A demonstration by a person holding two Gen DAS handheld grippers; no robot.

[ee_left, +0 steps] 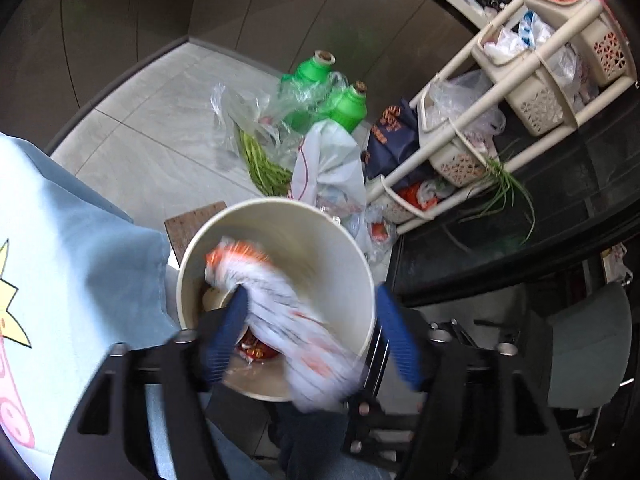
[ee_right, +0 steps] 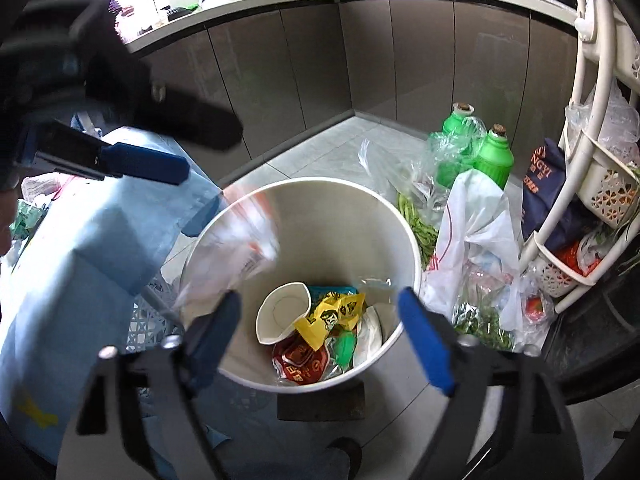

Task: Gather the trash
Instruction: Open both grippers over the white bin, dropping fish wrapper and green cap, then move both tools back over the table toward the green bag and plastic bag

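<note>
Your left gripper (ee_left: pixel 310 312) and right gripper (ee_right: pixel 320 316) both gape above the round white plastic bin (ee_right: pixel 408 240); a blurred white-and-orange wrapper (ee_left: pixel 280 304) hangs loose between the left jaws.

— Any writing you can read?
— Only "NGYI", in pale letters on the dark blue bag (ee_right: pixel 544 188), beyond and right of the right jaws. The wrappers' print (ee_right: pixel 304 360) stays illegible.
</note>
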